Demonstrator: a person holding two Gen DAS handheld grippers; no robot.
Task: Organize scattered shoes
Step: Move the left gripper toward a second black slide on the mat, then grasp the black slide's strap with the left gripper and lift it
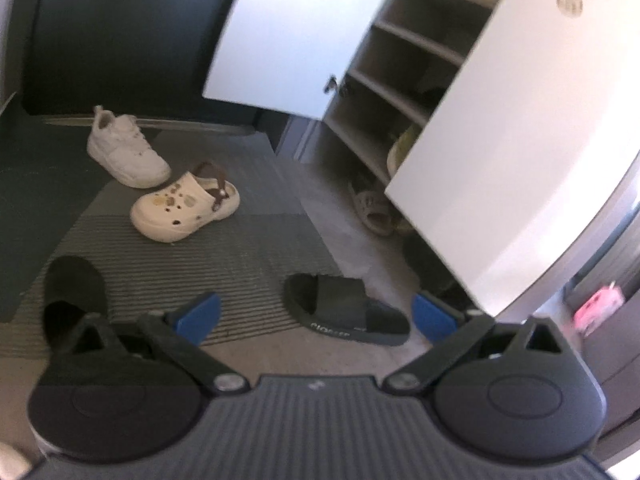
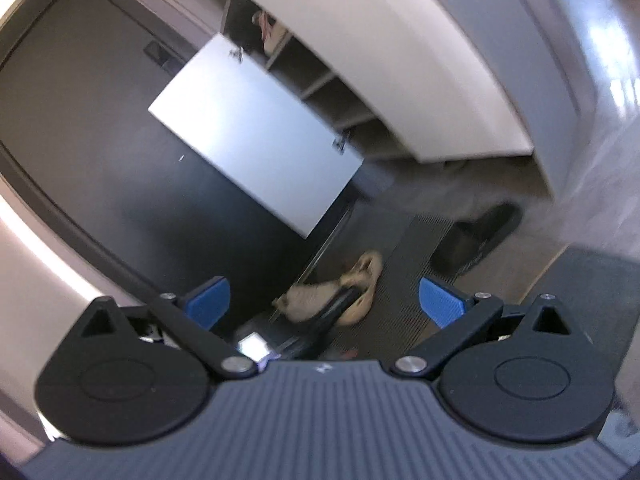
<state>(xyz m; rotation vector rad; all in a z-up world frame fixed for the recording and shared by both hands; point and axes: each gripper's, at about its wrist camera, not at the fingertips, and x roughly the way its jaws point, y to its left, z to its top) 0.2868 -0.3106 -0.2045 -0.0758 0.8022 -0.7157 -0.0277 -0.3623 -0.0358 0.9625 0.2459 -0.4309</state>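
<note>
In the left wrist view my left gripper (image 1: 316, 316) is open and empty, low over the floor. A black slide sandal (image 1: 344, 312) lies between its blue pads. Another black slipper (image 1: 72, 296) lies at the left. A cream clog (image 1: 184, 208) and a white sneaker (image 1: 124, 148) lie farther off on the striped mat (image 1: 248, 256). A beige sandal (image 1: 372, 208) lies under the open shoe cabinet (image 1: 392, 80). In the right wrist view my right gripper (image 2: 324, 300) is open and empty; a cream shoe (image 2: 352, 284) and a black slipper (image 2: 476, 236) lie blurred beyond it.
Two white cabinet doors (image 1: 292, 32) (image 1: 508, 152) stand open on either side of the shelves. A yellowish shoe (image 1: 404, 148) sits on a low shelf. A dark door (image 1: 120, 32) is behind the mat. A pink object (image 1: 600, 304) is at far right.
</note>
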